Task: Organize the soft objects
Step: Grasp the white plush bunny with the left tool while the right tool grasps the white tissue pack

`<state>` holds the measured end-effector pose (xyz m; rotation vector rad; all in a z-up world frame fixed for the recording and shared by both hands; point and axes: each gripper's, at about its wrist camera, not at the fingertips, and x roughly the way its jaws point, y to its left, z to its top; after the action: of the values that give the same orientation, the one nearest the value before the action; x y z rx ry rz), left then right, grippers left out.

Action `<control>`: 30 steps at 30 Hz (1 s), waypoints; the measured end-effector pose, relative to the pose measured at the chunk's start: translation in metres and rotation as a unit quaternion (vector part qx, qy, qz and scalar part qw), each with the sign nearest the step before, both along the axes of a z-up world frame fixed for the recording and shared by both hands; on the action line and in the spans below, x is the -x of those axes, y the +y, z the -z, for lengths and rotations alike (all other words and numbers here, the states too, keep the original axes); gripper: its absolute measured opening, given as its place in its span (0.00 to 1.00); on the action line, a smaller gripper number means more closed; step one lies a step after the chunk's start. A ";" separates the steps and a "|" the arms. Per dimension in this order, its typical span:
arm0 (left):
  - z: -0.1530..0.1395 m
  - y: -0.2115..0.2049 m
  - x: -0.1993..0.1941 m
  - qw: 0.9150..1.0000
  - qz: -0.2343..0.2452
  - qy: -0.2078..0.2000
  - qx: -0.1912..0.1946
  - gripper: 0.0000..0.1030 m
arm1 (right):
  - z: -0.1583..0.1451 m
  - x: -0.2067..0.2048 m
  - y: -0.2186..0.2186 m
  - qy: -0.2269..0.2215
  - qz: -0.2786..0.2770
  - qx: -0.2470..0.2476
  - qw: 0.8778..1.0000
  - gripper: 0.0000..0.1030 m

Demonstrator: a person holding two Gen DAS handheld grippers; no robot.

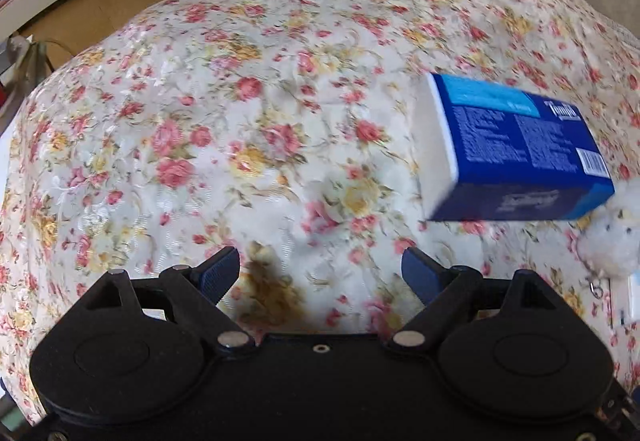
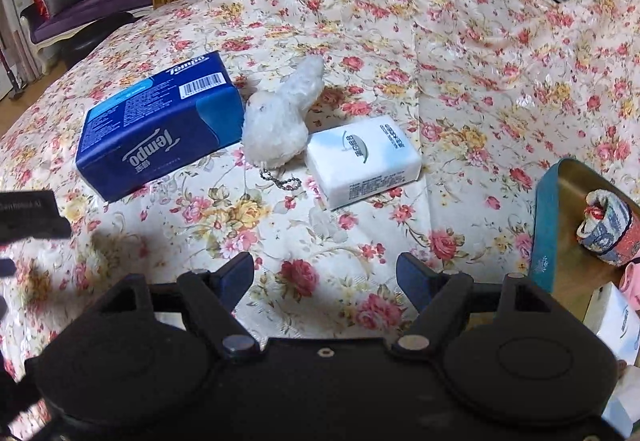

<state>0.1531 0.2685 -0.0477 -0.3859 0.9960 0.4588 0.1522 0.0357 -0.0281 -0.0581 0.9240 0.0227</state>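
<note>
Both claws stand released and empty over the floral bedspread (image 2: 500, 53), and from the right claw (image 2: 326, 277) the white plush toy (image 2: 280, 121) lies straight ahead between the blue Tempo tissue box (image 2: 160, 125) and the white tissue pack (image 2: 362, 161), nearer it than the left claw (image 1: 320, 273).

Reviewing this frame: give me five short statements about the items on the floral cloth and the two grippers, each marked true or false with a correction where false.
1. The white plush toy lies between the blue tissue pack and the white tissue pack. True.
2. The right gripper holds the white tissue pack. False: its jaws are open and empty.
3. A bead chain hangs from the plush toy. True.
4. The teal box is empty. False: a patterned fabric item sits inside.
5. The left gripper is shut on the blue pack. False: it is open, above bare cloth.
</note>
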 end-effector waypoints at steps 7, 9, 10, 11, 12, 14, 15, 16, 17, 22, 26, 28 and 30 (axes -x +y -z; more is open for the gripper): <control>-0.019 -0.032 -0.002 0.999 0.029 -0.045 -0.007 0.82 | -0.012 -0.014 -0.007 -0.047 -0.004 0.044 0.998 0.75; -0.023 -0.041 -0.005 0.998 0.034 -0.061 -0.005 0.83 | -0.014 -0.026 -0.013 -0.055 -0.006 0.055 0.997 0.75; -0.024 -0.046 -0.006 0.997 0.038 -0.066 -0.006 0.83 | -0.015 -0.033 -0.017 -0.056 -0.007 0.058 0.997 0.75; -0.024 -0.049 -0.010 0.997 0.040 -0.069 -0.007 0.84 | -0.014 -0.040 -0.021 -0.053 -0.009 0.060 0.997 0.75; -0.024 -0.052 -0.013 0.996 0.043 -0.071 -0.008 0.84 | -0.013 -0.048 -0.023 -0.046 -0.015 0.061 0.997 0.75; -0.022 -0.059 -0.019 0.996 0.051 -0.072 -0.009 0.84 | -0.009 -0.063 -0.027 -0.022 -0.036 0.056 0.998 0.75; -0.021 -0.061 -0.021 0.996 0.053 -0.071 -0.008 0.84 | -0.006 -0.070 -0.028 -0.008 -0.049 0.054 0.997 0.75; -0.020 -0.063 -0.023 0.996 0.057 -0.069 -0.005 0.84 | -0.003 -0.076 -0.028 0.004 -0.063 0.052 0.997 0.76; -0.018 -0.065 -0.024 0.996 0.060 -0.067 -0.001 0.84 | -0.002 -0.082 -0.027 0.011 -0.076 0.051 0.996 0.75; -0.011 -0.064 -0.027 0.996 0.067 -0.056 0.005 0.85 | 0.003 -0.093 -0.011 0.027 -0.132 0.091 0.987 0.71; -0.014 -0.065 -0.026 0.996 0.067 -0.056 -0.005 0.85 | 0.009 -0.095 -0.006 0.038 -0.158 0.111 0.980 0.71; -0.017 -0.067 -0.025 0.995 0.071 -0.055 -0.037 0.85 | 0.011 -0.098 -0.009 0.047 -0.158 0.107 0.980 0.71; -0.019 -0.069 -0.025 0.994 0.072 -0.054 -0.067 0.85 | 0.010 -0.101 -0.016 0.053 -0.149 0.088 0.983 0.70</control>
<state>0.1776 0.1999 -0.0285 -0.2149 0.8766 0.3680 0.2535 0.0195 -0.0377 -0.3630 1.0159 0.2233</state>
